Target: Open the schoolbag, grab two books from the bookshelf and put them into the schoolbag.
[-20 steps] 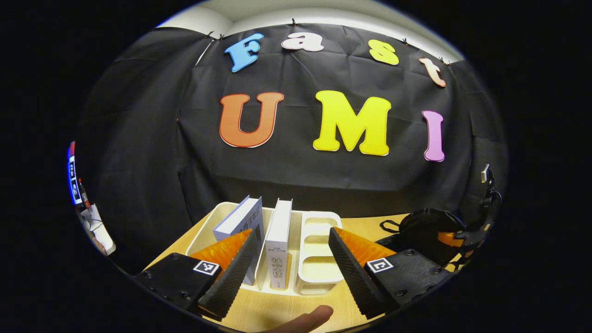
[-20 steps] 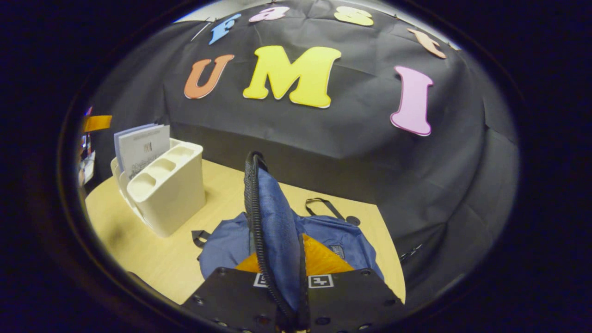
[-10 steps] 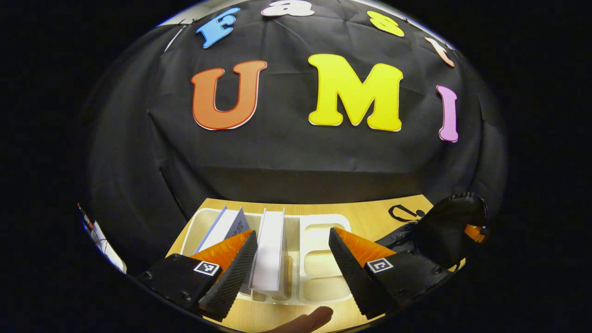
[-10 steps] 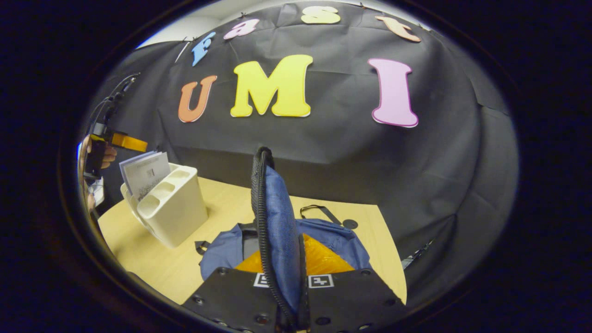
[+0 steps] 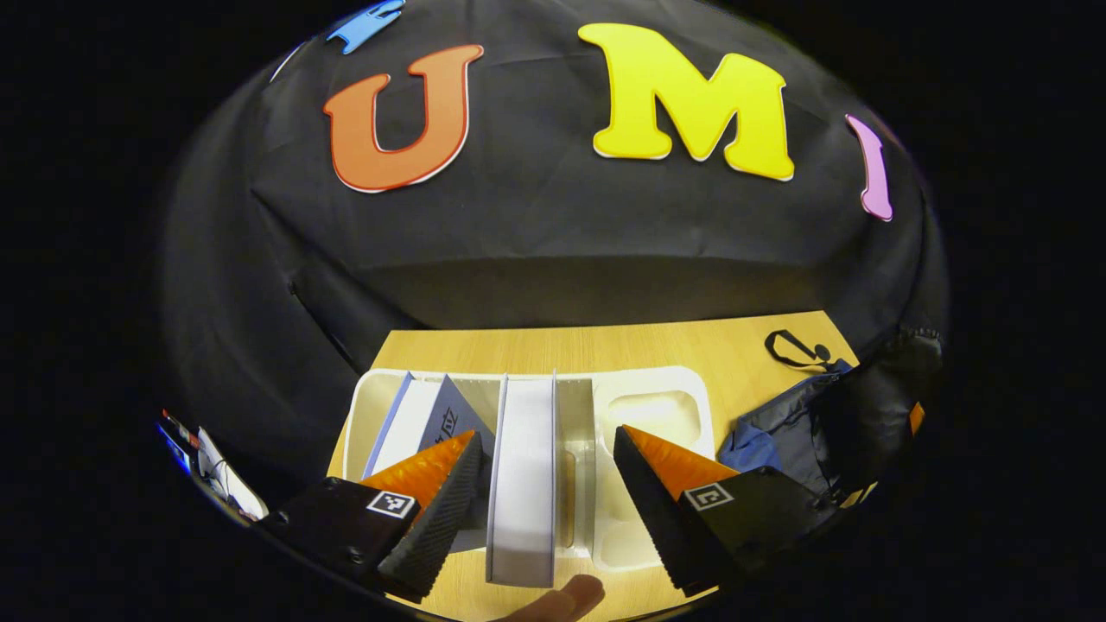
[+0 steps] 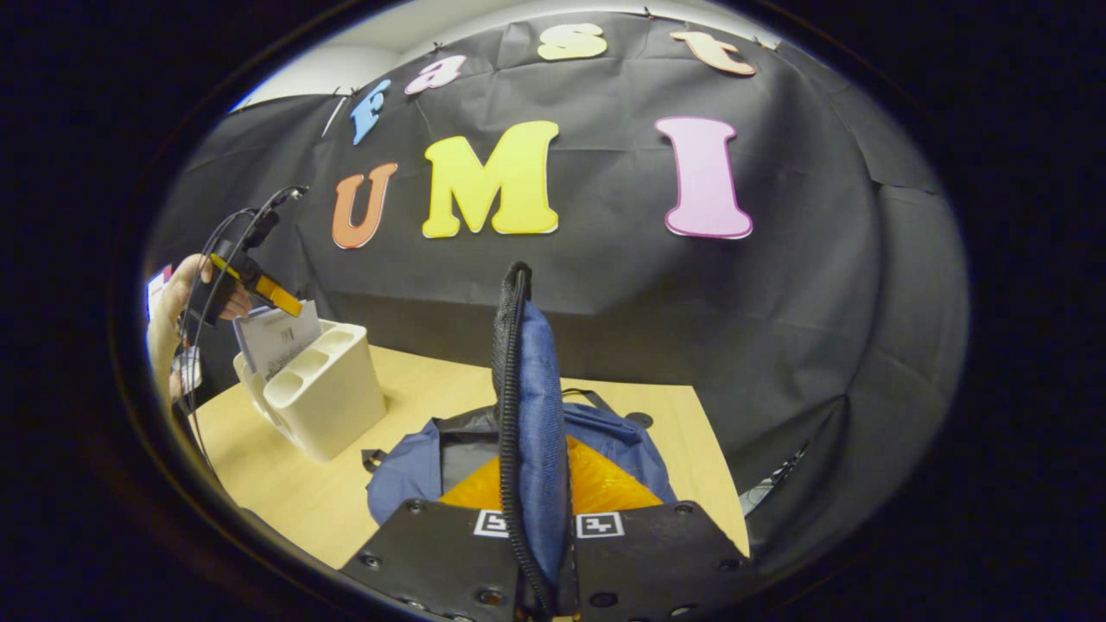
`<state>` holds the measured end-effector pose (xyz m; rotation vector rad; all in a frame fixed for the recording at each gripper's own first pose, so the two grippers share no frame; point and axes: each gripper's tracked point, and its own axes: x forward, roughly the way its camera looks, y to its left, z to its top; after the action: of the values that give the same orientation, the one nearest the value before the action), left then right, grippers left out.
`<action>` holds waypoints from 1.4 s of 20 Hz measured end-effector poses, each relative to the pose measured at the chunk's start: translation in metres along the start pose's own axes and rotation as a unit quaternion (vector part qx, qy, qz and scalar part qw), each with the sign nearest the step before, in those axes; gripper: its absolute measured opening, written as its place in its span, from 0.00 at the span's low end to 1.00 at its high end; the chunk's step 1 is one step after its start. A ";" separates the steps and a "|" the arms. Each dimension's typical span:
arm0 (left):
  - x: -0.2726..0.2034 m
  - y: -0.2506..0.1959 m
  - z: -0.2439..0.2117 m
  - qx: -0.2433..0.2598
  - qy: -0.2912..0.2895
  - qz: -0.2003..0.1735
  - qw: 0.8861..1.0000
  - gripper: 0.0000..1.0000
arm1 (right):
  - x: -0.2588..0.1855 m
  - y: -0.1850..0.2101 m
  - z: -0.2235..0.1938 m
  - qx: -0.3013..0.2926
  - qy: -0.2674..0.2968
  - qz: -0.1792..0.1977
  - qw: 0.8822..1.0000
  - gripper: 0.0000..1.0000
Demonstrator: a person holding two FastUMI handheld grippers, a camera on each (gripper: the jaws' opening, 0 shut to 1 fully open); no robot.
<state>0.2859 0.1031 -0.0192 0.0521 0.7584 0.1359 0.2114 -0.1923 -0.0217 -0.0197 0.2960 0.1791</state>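
the light wooden table [image 5: 605, 345] is seen in both views, and everything is placed on it with the cream plastic slotted bookshelf [image 5: 657, 393] taken as the landmark. to the right of the bookshelf, in the left gripper view, lies the blue fabric schoolbag [image 6: 415, 471]; its zip-edged flap [image 6: 523, 415] is held upright, pinched between both fingers of the right gripper [image 6: 543, 553], which are closed on it. in the bookshelf's slots two books are stood: a thick white upright book [image 5: 523, 484] in the middle slot and a pale blue-grey book [image 5: 423, 419] leaning in the slot to its left. the left gripper [image 5: 549, 484] is poised above the bookshelf with its fingers spread wide, the white book lying between them; contact with it appears not to be made, though this is hard to judge. a fingertip [image 5: 562, 600] is visible just in front of the bookshelf.
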 end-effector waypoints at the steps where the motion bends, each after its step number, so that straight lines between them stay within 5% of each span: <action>1: 0.003 -0.001 -0.005 0.006 0.022 -0.001 1.000 0.95 | 0.001 0.000 -0.002 0.000 0.000 0.002 1.000 0.04; 6: 0.015 -0.015 -0.032 0.056 0.126 -0.046 0.989 0.86 | 0.001 0.001 -0.006 -0.002 -0.009 0.009 1.000 0.04; 7: 0.015 -0.016 -0.042 0.058 0.148 -0.047 0.986 0.69 | 0.001 0.000 -0.007 -0.004 -0.011 0.010 1.000 0.05; 13: 0.018 -0.010 -0.054 0.050 0.172 -0.028 0.983 0.48 | 0.006 -0.004 -0.016 0.002 -0.010 0.017 1.000 0.04; 20: -0.006 -0.008 -0.042 0.017 0.102 -0.033 0.994 0.47 | 0.009 -0.001 -0.016 -0.009 -0.001 0.016 1.000 0.05; 28: -0.058 0.002 0.003 0.045 0.000 0.013 0.999 0.46 | 0.018 0.001 -0.019 0.012 0.009 0.020 1.000 0.05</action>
<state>0.2459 0.0965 0.0225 0.1473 0.7635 0.1267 0.2226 -0.1888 -0.0449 0.0084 0.3161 0.2150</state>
